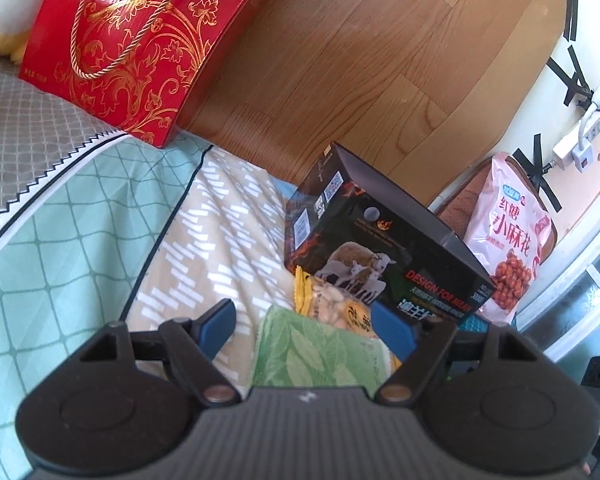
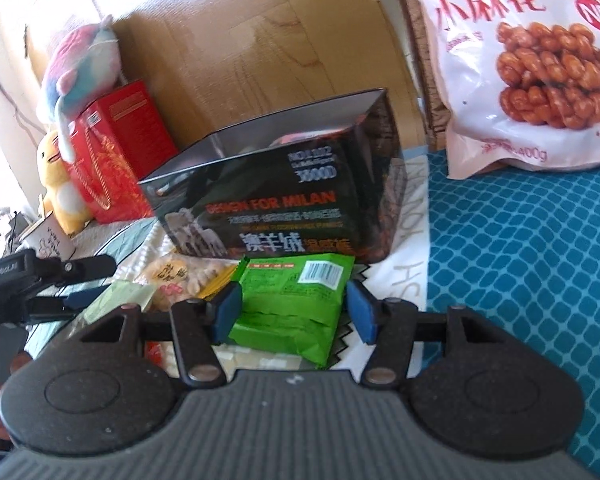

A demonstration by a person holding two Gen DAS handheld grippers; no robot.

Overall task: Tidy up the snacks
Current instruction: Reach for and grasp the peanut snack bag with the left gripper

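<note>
Right wrist view: the right gripper [image 2: 294, 312] is reaching over the bed, its blue pads [image 2: 228, 312] standing either side of a bright green snack packet [image 2: 296, 304]. The left pad is touching or nearly touching the crinkled foil, the right pad is sitting just clear of it; with the blur I cannot tell whether the packet is truly pinched. The packet is lying flat on the white-patterned bedspread [image 2: 404, 280], barcode end pointing away, just in front of an open black box [image 2: 276, 184] printed with sheep and "DESIGN FOR MILAN". The glossy cardboard box is blocking the way straight ahead. Left of the green packet a clear bag of pale biscuits [image 2: 176, 276] with a yellow edge is lying, and beyond it the left gripper [image 2: 80, 280] is coming in from the side.

In the left wrist view, the left gripper [image 1: 304, 328] is hovering with its fingers spread, pads not pressing anything. A pale green leaf-printed packet [image 1: 316, 352] is lying between them, nearer the right pad, with the biscuit bag just beyond, against the box's front wall.

Further out, a pink bag of fried dough twists [image 1: 508, 236] is leaning at the bed's far corner, a red gift box [image 1: 140, 40] with gold scrolls and a rope handle is standing against the wooden headboard [image 1: 360, 60], and plush toys [image 2: 84, 64] are sitting beside and atop it.
</note>
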